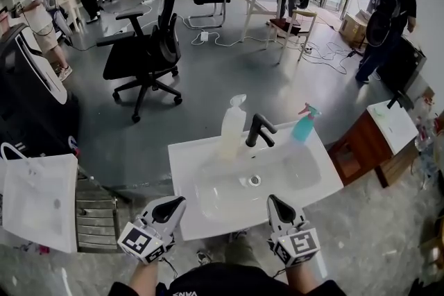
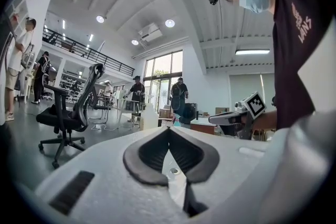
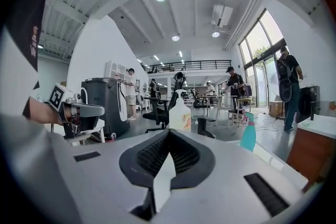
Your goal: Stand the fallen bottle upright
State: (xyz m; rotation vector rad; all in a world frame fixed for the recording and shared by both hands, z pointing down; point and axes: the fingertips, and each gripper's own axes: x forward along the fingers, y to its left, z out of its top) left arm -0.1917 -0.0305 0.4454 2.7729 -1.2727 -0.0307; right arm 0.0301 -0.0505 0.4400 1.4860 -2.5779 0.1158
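The left tool (image 1: 168,210) and the right tool (image 1: 279,210) are both squeezed together, holding nothing, at the near edge of the white sink (image 1: 187,170). The tall pale pump bottle (image 1: 232,127) and the blue-green spray bottle (image 1: 304,125) both seem to stand up at the far edge. A careless reach could knock one over.

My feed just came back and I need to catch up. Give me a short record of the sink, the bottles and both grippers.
sink: white, with a black faucet at the back
pump bottle: upright, left of the faucet
spray bottle: teal, upright, right of the faucet
fallen bottle: none visible
left gripper: shut, empty, near the sink's front edge
right gripper: shut, empty, near the front edge
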